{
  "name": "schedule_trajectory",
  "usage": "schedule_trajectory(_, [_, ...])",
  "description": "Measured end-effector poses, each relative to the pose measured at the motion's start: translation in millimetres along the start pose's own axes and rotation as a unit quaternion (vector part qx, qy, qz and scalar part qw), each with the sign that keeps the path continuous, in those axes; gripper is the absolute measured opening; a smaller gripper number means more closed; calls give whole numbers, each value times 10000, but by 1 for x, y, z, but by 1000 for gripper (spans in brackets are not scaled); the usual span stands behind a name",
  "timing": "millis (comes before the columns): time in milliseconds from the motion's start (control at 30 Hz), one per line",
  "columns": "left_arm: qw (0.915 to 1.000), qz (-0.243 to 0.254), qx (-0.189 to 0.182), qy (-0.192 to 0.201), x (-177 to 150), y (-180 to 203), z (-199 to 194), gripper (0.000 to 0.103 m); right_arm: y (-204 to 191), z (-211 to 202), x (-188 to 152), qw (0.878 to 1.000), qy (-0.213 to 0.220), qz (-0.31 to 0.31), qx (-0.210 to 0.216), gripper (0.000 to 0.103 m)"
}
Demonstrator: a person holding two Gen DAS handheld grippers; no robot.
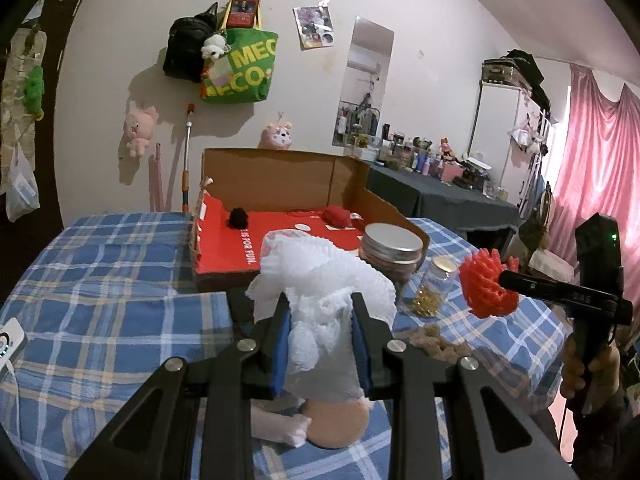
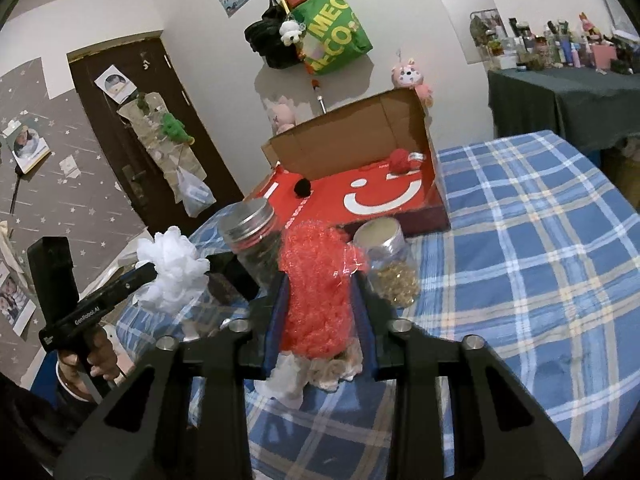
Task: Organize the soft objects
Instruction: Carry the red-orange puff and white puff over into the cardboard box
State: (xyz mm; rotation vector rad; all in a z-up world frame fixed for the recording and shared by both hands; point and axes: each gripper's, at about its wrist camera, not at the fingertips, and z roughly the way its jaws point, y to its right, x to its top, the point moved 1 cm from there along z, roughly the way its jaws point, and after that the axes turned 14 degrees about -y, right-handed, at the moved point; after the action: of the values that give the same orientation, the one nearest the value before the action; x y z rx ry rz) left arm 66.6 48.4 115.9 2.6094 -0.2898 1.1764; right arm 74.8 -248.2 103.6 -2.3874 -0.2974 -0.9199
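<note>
My left gripper (image 1: pixel 320 306) is shut on a white foam net (image 1: pixel 316 276), held above the blue plaid cloth (image 1: pixel 100 272). My right gripper (image 2: pixel 320 280) is shut on a red foam net (image 2: pixel 316 292). In the left wrist view the right gripper (image 1: pixel 505 278) hangs at the right with the red net (image 1: pixel 484 284). The right wrist view has the left gripper (image 2: pixel 154 274) at the left with the white net (image 2: pixel 172 268). Behind both stands an open cardboard box (image 1: pixel 280 172) (image 2: pixel 352 136) with a red floor, holding a black yarn ball (image 1: pixel 239 218) (image 2: pixel 303 188) and a red yarn ball (image 1: pixel 336 216) (image 2: pixel 400 160).
Two lidded glass jars (image 1: pixel 392 256) (image 1: pixel 434 288) stand just in front of the box, close ahead of the held nets. A beige round pad (image 1: pixel 340 424), a white soft piece (image 1: pixel 280 426) and a brown fuzzy lump (image 1: pixel 434 340) lie on the cloth. A hand (image 1: pixel 580 372) grips the right tool.
</note>
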Motion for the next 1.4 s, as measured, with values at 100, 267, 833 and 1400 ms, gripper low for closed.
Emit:
schedule_trajectory(100, [10000, -12, 37, 50, 5, -4, -3, 29, 2, -2, 7, 10000, 42, 17, -23, 20])
schedule_trajectory(267, [10000, -41, 31, 48, 16, -9, 0, 28, 5, -1, 18, 9999, 107, 29, -24, 19])
schedule_trajectory(833, [9999, 54, 43, 116, 63, -24, 10, 28, 4, 3, 74, 9992, 221, -232, -253, 19])
schedule_trajectory(1400, [9969, 507, -337, -494, 146, -35, 82, 28, -3, 77, 177, 9942, -452, -916, -330, 19])
